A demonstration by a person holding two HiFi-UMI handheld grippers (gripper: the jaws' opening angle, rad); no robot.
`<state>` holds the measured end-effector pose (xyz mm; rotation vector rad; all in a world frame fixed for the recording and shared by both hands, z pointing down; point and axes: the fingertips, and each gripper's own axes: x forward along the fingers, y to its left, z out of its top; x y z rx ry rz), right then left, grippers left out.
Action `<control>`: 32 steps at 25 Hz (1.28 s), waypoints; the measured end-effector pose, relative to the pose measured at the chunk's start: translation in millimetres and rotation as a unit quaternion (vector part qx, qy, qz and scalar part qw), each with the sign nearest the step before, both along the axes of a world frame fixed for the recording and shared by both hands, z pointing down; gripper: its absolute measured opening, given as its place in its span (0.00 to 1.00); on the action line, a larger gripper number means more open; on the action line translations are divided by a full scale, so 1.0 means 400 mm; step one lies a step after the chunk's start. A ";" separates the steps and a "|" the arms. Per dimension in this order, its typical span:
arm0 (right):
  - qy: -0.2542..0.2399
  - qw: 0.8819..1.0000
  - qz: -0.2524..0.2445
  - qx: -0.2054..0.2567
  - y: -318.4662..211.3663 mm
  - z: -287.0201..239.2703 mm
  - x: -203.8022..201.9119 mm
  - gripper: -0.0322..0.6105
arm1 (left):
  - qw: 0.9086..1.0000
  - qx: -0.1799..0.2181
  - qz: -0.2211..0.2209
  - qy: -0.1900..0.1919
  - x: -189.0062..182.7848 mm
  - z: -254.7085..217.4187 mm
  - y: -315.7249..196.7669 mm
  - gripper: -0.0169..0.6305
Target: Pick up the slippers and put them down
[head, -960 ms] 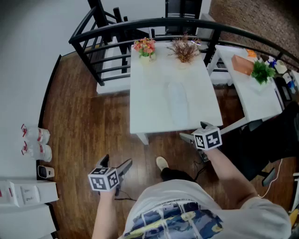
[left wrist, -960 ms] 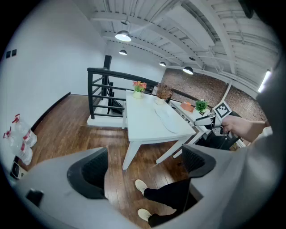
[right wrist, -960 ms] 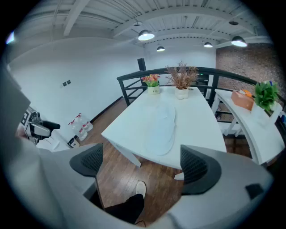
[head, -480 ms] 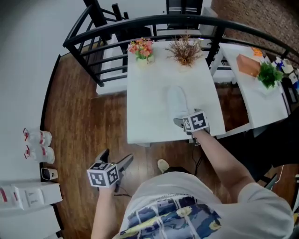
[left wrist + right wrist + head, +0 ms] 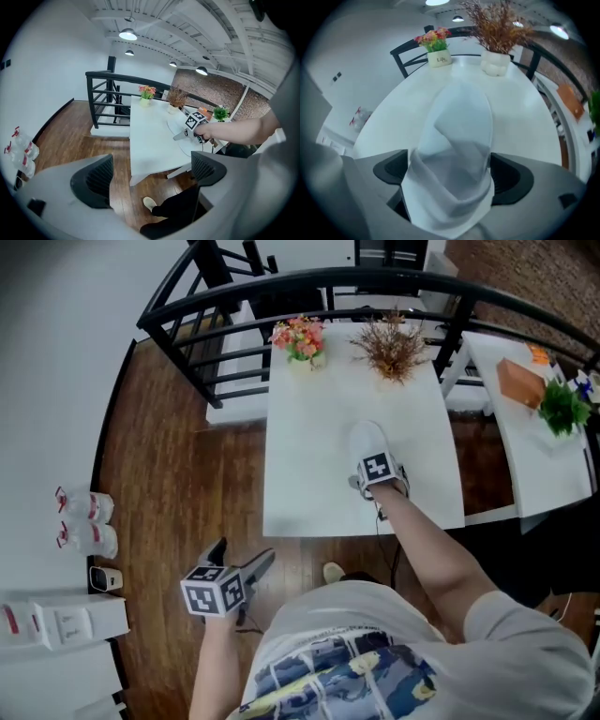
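A pale white slipper (image 5: 367,440) lies flat on the white table (image 5: 309,474), toe towards the vases. My right gripper (image 5: 373,461) points steeply down over its heel end. In the right gripper view the slipper (image 5: 459,131) fills the gap of the right gripper (image 5: 450,176); the jaws are opening, one pad on each side of the heel, not visibly pressing. My left gripper (image 5: 244,554) hangs low over the wooden floor in front of the table. In its own view the left gripper (image 5: 150,176) is open and holds nothing. I see only one slipper.
A vase of pink flowers (image 5: 300,338) and a pot of dried stems (image 5: 394,348) stand at the table's far edge. A black railing (image 5: 187,352) curves behind. A second white table (image 5: 525,442) with a green plant is on the right. Bottles (image 5: 80,521) stand by the left wall.
My right gripper has moved from the table's front edge up onto the table and now straddles the slipper's heel. The left gripper has kept still.
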<state>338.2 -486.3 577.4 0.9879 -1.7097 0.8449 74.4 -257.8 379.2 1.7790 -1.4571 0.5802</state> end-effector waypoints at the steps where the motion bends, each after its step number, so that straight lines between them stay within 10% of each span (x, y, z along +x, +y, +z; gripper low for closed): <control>1: 0.011 1.000 -0.010 -0.005 0.000 0.010 -0.001 0.90 | 1.000 -0.002 -0.005 0.002 -0.001 0.005 -0.001 0.83; 32: -0.027 0.994 -0.100 0.034 0.044 -0.026 0.032 0.78 | 1.000 -0.016 0.002 -0.006 0.037 0.021 0.003 0.83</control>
